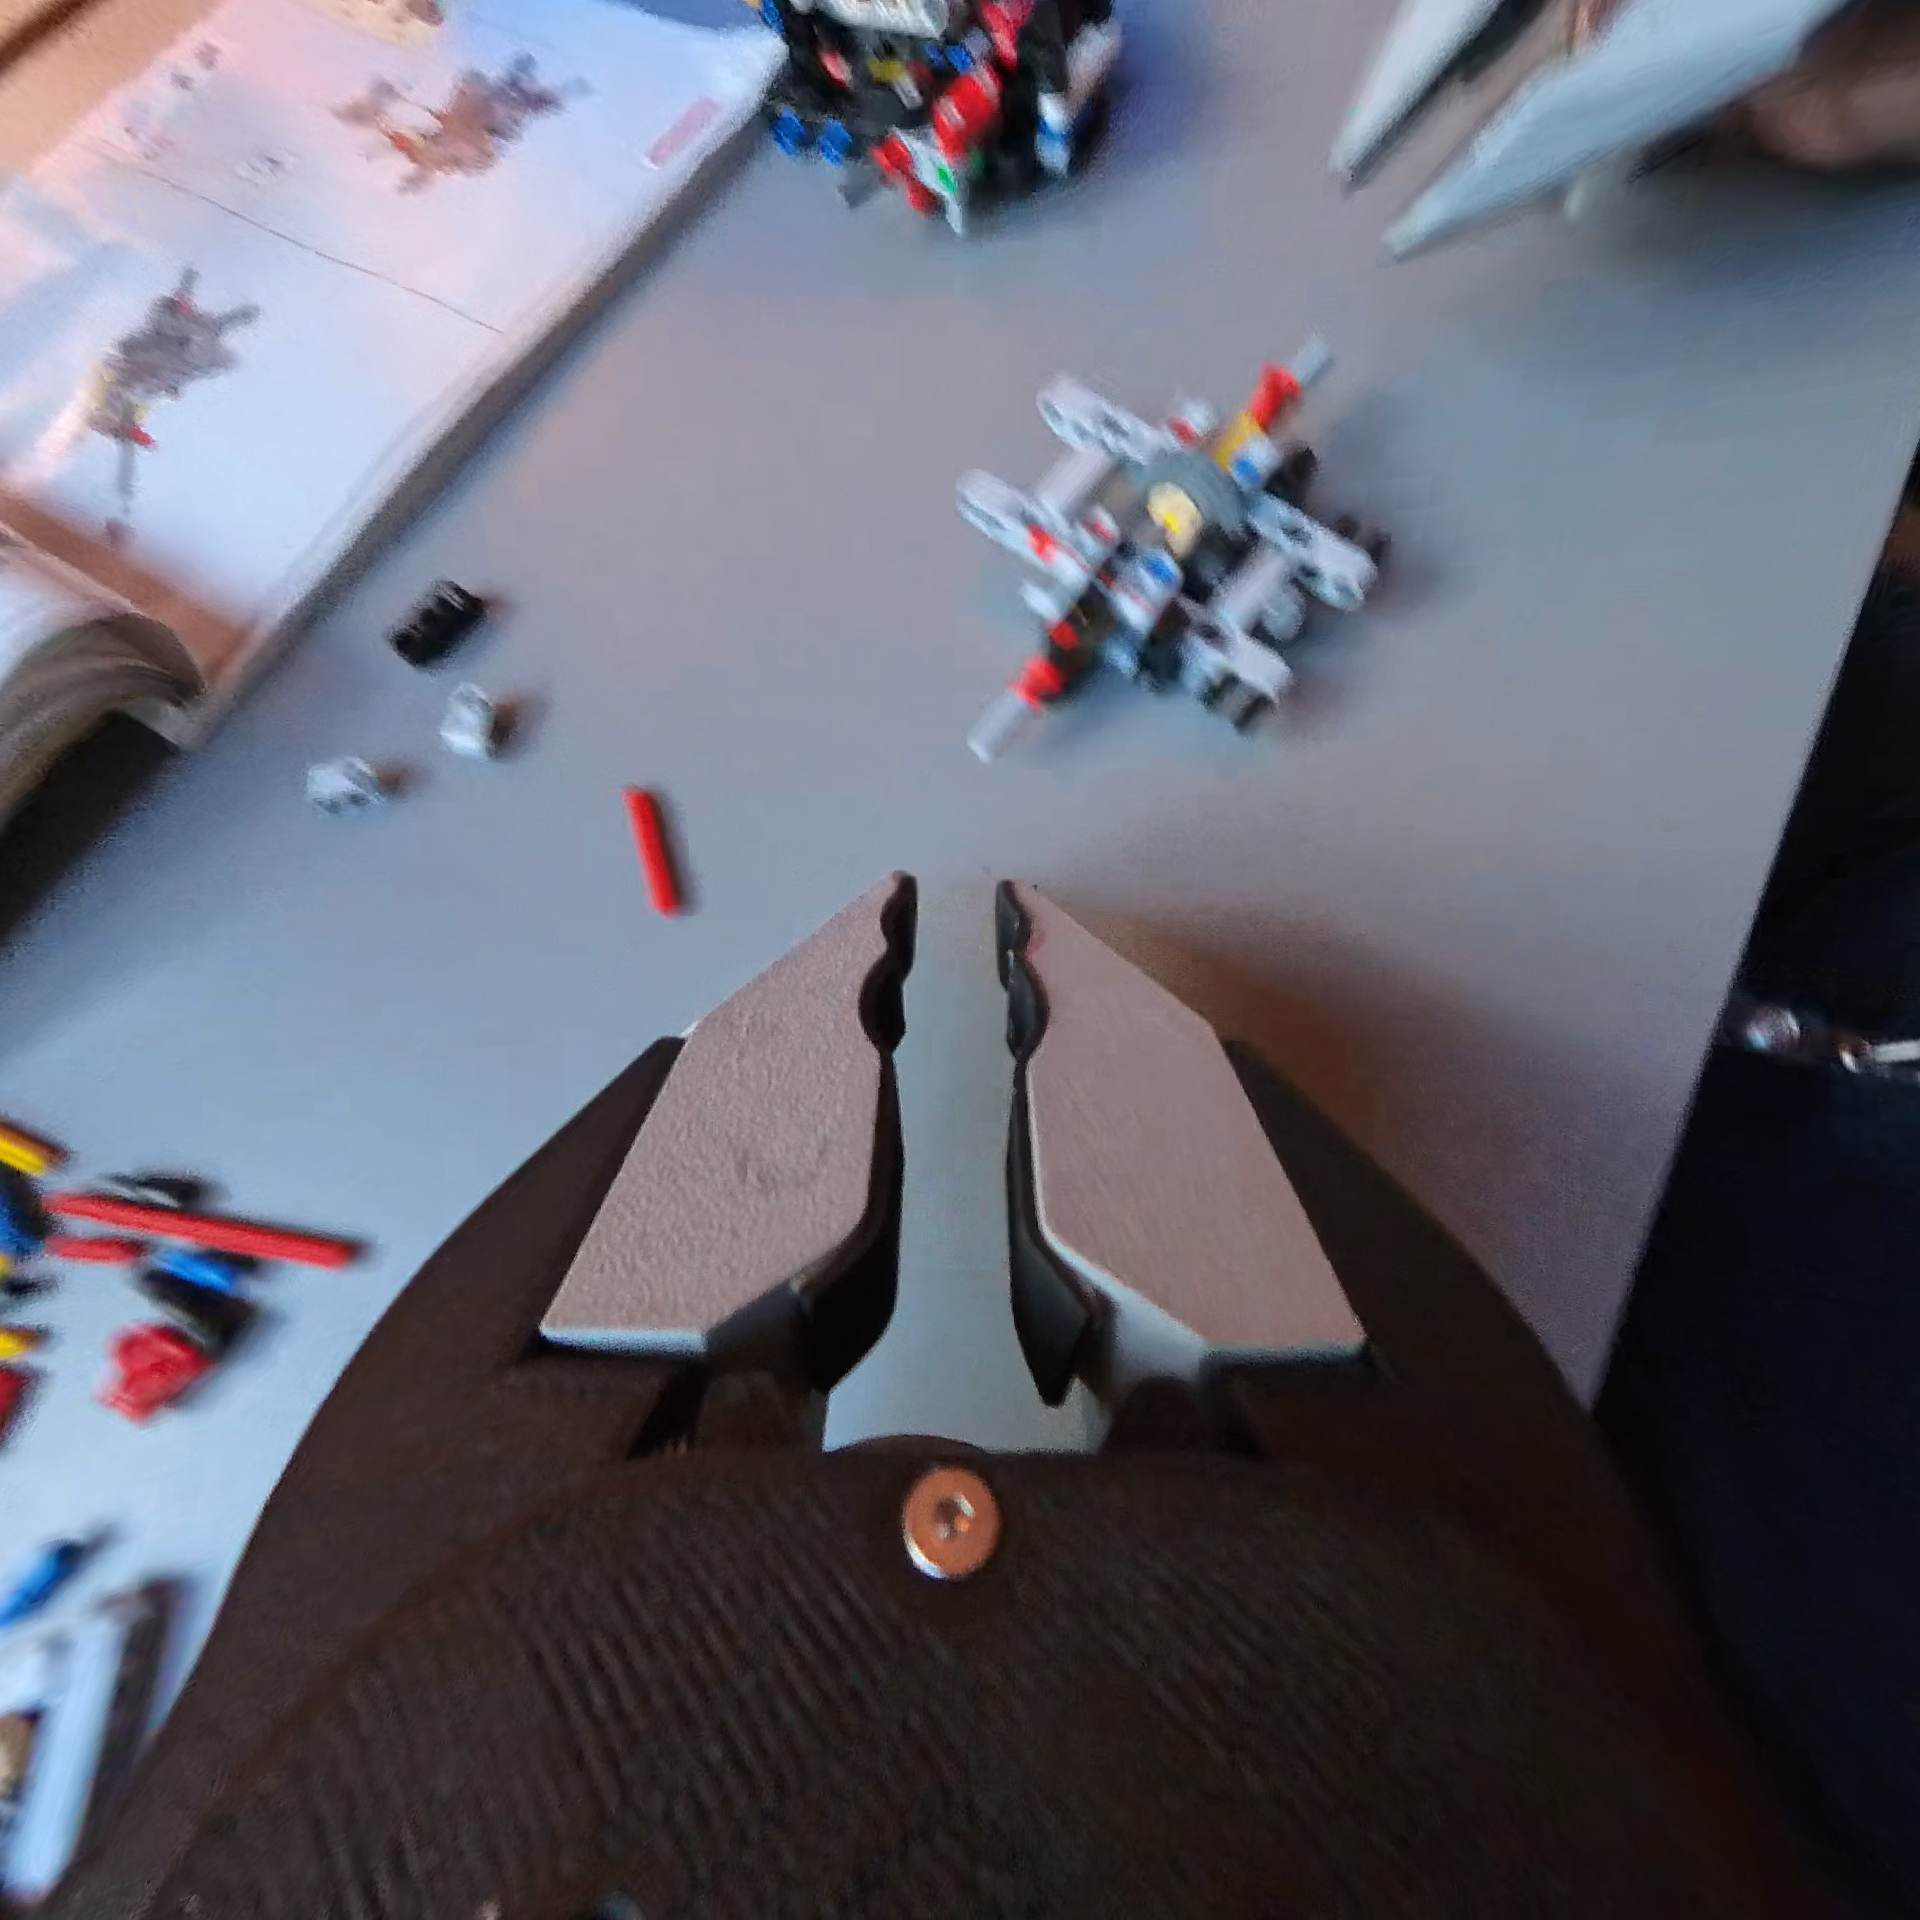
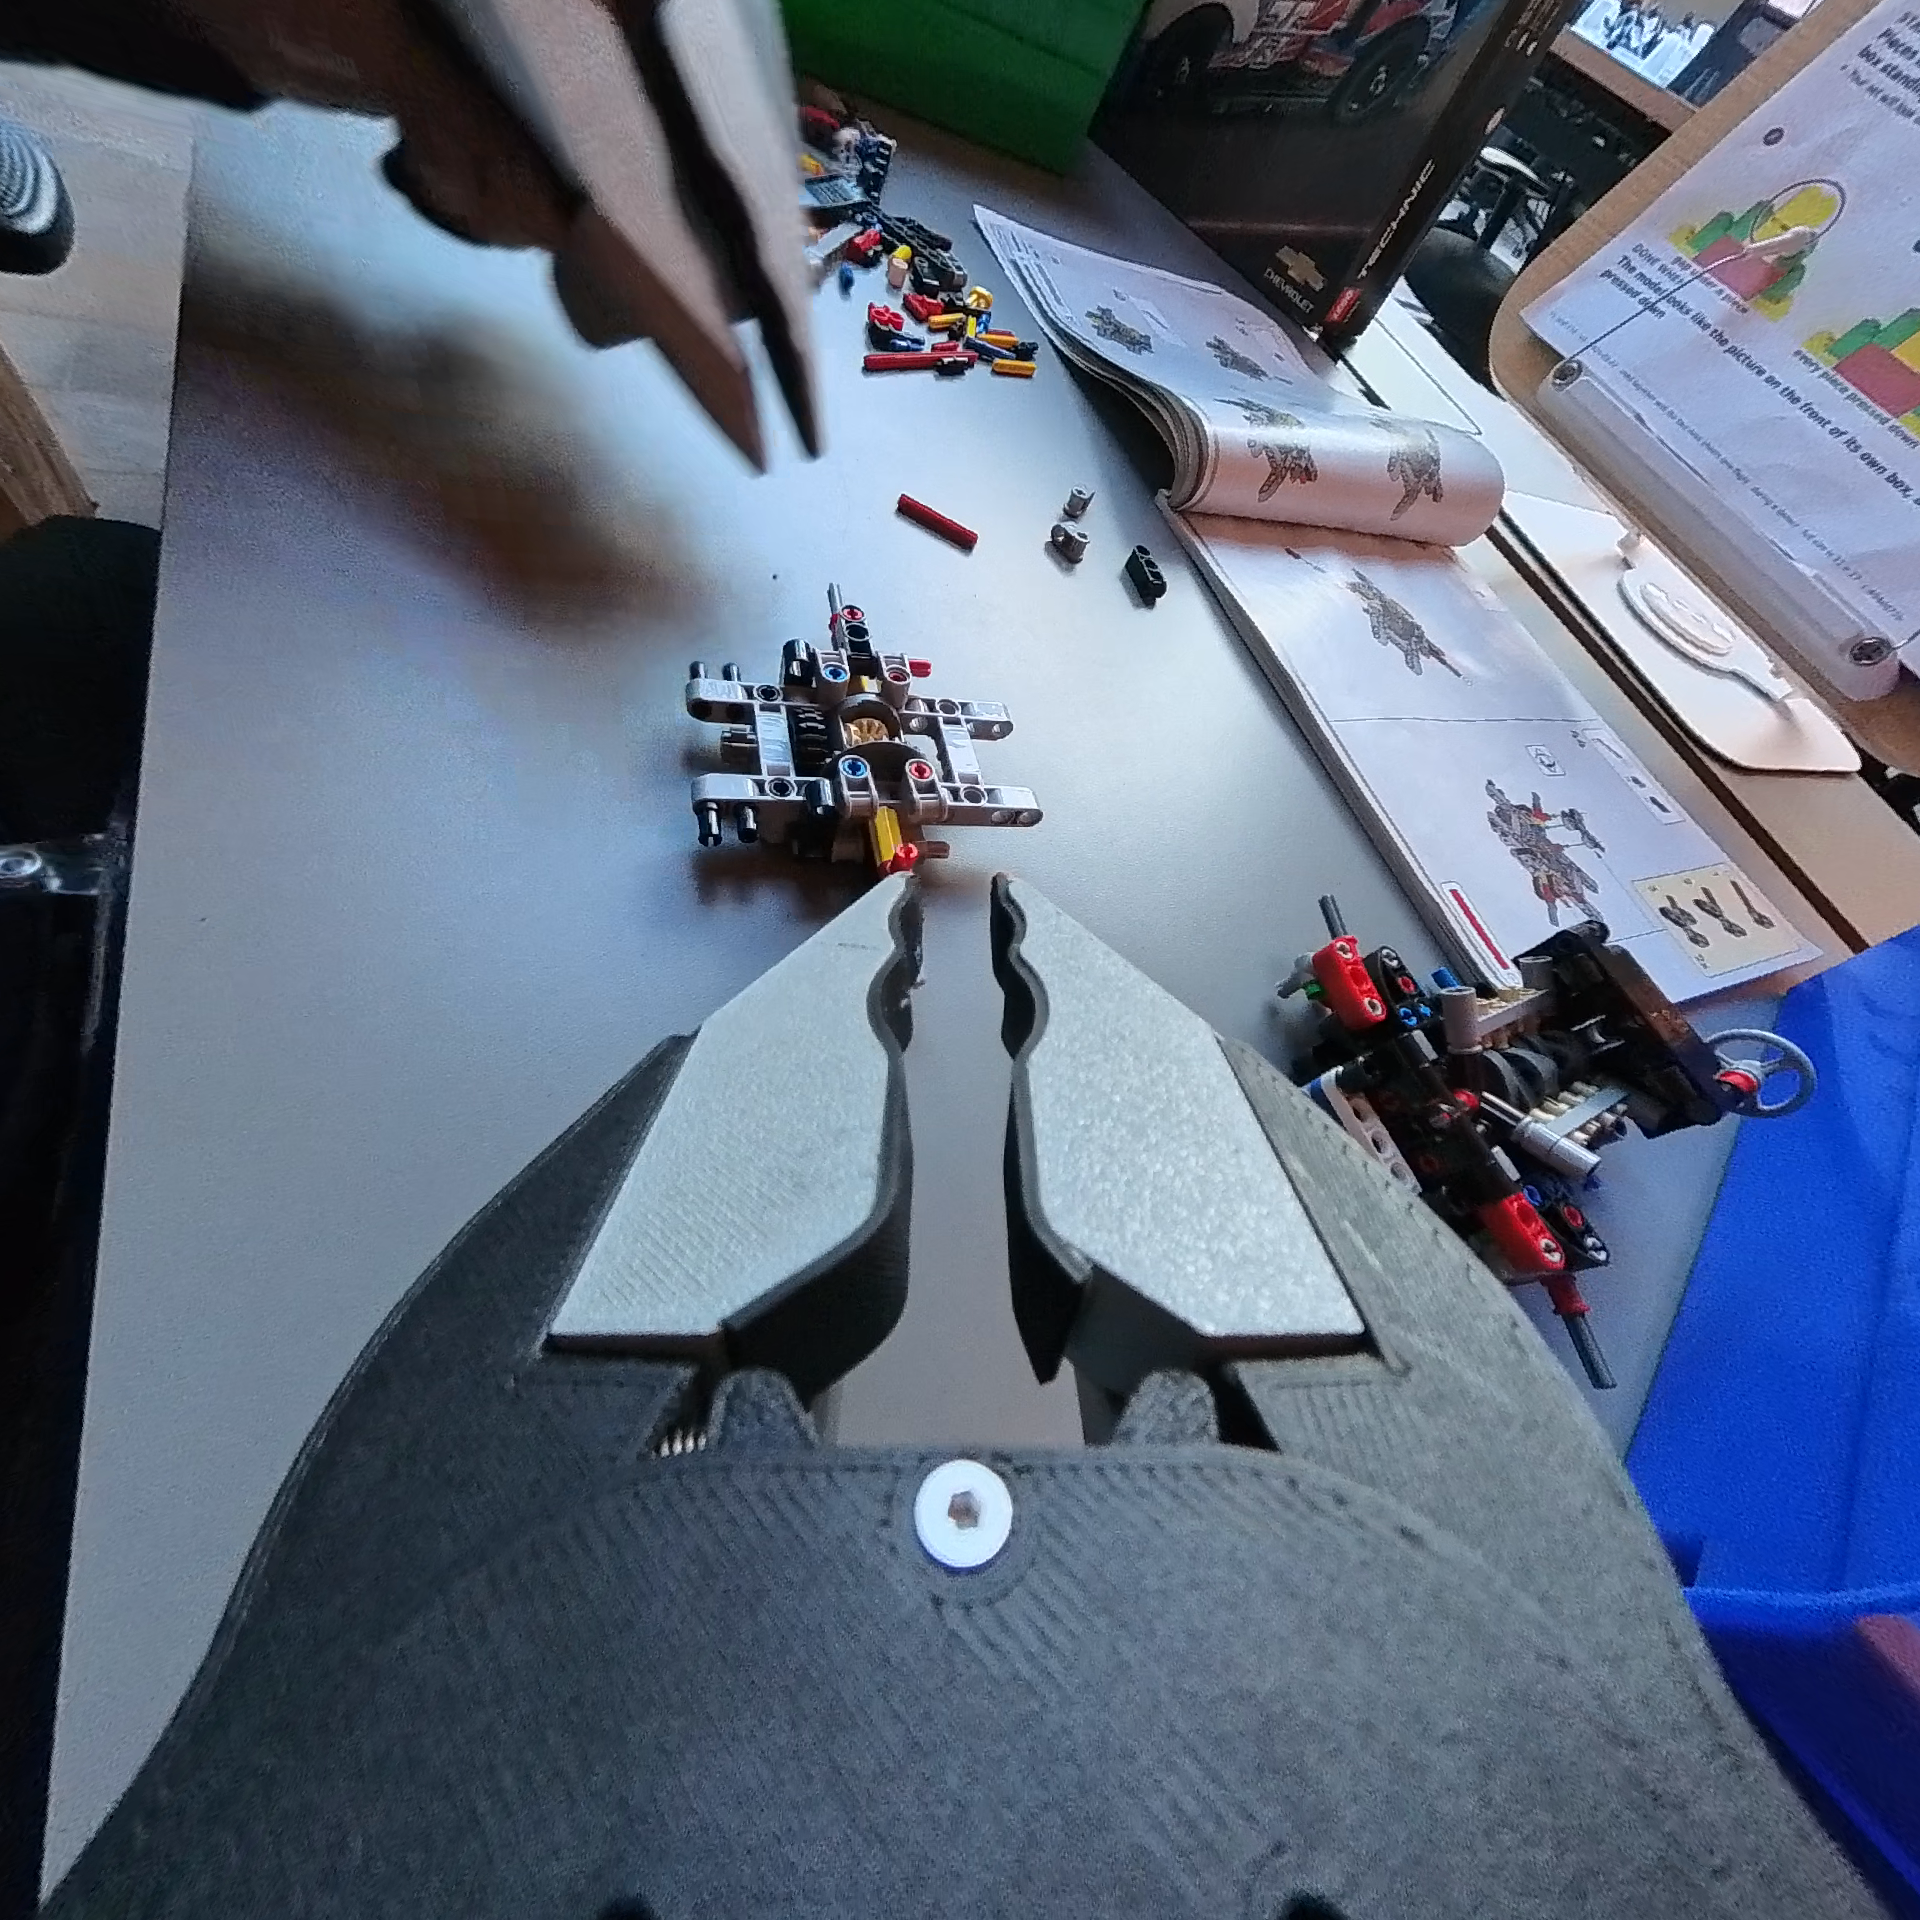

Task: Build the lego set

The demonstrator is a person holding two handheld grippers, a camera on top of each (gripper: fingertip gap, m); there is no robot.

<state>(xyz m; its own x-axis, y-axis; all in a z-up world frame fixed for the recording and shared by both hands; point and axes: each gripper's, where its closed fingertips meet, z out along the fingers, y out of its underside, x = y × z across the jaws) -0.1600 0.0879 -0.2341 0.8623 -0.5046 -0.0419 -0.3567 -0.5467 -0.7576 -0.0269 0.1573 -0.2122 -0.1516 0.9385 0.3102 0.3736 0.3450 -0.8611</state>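
The small grey brick assembly [image 2: 860, 750] is a flat frame of pale grey holed beams crossed by shorter ones, with black pins sticking out at one end, blue and red pin heads on top, a tan gear at its middle and a yellow and red axle end on the near side. It lies flat on the grey table [image 2: 416, 935], near its middle.

The right hand-held gripper [image 2: 954, 883] sits just in front of this assembly, its left fingertip close to the red axle end; the jaws stand a narrow way apart with only bare table between them. The left hand-held gripper [image 1: 956, 883] hovers above the table on the far side of the assembly, likewise narrowly parted and holding nothing.

Beyond the assembly lie a short red axle [image 2: 936, 521], two small grey connectors [image 2: 1070, 525] and a black connector [image 2: 1143, 574]. Farther off is a pile of loose coloured parts [image 2: 935, 312]. To the assembly's right an open instruction booklet [image 2: 1455, 727] lies flat, with a larger dark brick model [image 2: 1496, 1101] near its corner. A dark product box [image 2: 1330, 156], a green bin [image 2: 956, 62] and blue fabric [image 2: 1808, 1299] edge the scene.
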